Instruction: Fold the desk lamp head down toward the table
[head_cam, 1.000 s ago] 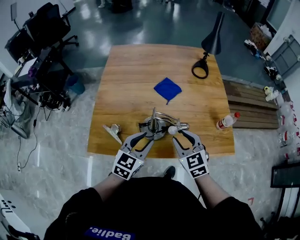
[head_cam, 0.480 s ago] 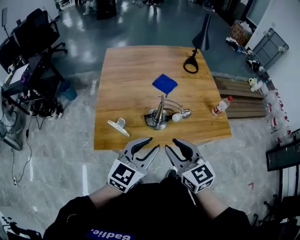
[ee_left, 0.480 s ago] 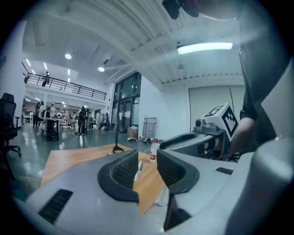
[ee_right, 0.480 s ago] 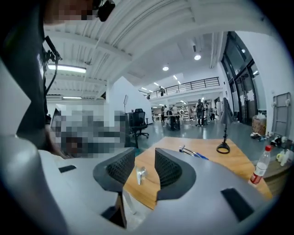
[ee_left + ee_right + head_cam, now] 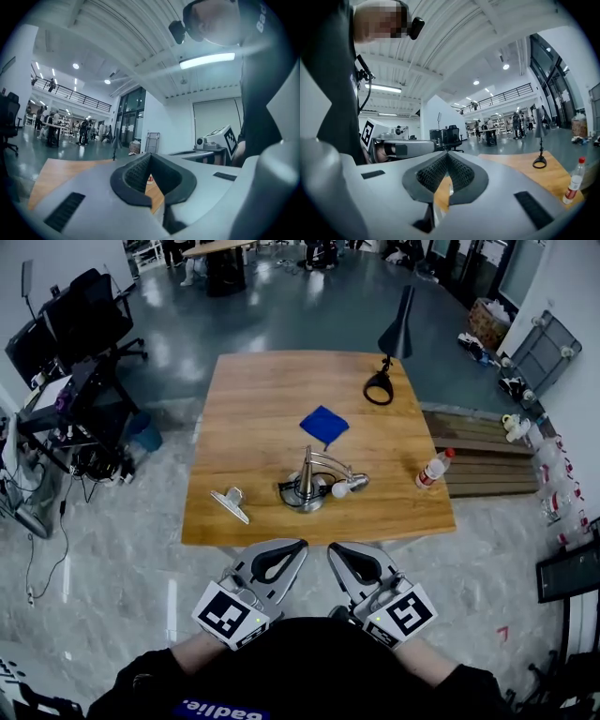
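The silver desk lamp (image 5: 307, 486) stands near the front edge of the tabletop (image 5: 262, 409). Its head (image 5: 354, 482) is already low, just above the wood, so the fold looks done. Both tools hang short of the tabletop by the person's body. The left hand-held gripper (image 5: 298, 547) and the right hand-held gripper (image 5: 334, 548) have just closed, jaws together with nothing between them. If the head needs to go lower, the next move is to reach back in and reopen. White lettering (image 5: 218, 709) on the dark top reads roughly "Badlie". The bottle (image 5: 431, 468) label is too small to read, and the cubes carry only square markers.
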Motion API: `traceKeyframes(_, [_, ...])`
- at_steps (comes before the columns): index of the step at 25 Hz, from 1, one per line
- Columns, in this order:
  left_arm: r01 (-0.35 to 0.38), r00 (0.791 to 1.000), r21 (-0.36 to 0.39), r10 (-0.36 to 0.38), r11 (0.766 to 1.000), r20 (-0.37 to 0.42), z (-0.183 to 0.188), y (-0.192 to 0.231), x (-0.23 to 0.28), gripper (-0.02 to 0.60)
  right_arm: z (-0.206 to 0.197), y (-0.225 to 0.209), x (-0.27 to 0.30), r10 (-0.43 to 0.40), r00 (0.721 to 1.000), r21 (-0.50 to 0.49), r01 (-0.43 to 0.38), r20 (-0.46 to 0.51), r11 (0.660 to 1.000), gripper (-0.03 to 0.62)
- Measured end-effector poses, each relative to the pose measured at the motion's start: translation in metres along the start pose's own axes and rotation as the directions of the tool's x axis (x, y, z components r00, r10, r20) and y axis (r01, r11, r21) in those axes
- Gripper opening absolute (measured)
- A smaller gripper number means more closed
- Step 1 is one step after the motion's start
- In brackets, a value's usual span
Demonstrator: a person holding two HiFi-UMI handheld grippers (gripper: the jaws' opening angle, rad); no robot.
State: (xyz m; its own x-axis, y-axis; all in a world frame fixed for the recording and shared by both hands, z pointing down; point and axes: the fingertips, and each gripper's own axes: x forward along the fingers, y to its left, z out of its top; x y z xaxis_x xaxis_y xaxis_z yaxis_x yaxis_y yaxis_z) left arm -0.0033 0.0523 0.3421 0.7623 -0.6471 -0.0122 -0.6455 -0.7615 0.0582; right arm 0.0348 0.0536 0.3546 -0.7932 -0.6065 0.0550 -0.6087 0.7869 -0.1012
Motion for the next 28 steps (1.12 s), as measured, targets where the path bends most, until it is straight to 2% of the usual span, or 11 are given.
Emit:
traceKeyframes(7, [-0.005,1.000,-0.045,0.005,0.999,0.004,0.005,-0.027,0.028,0.008,0.003,-0.008,-0.020,0.065,0.998,-0.007,-0.065,0.003,0.998,0.005])
traceKeyframes(11, [-0.026,1.000,-0.051,0.026,0.998,-0.010,-0.002,-0.029,0.031,0.008,0.003,-0.012,-0.027,0.070,0.998,-0.001,-0.070,0.001,0.998,0.005])
traceKeyframes(21, [-0.026,1.000,-0.073,0.026,0.997,-0.001,0.002,-0.037,0.030,0.008,0.003,-0.009,-0.028,0.082,0.997,-0.015,-0.082,-0.008,0.997,0.005])
traceKeyframes(28, [-0.026,1.000,-0.071,0.027,0.997,0.005,0.003,-0.040,0.026,0.008,0.003,-0.009,-0.031,0.058,0.998,-0.011,-0.058,-0.013,0.998,0.005])
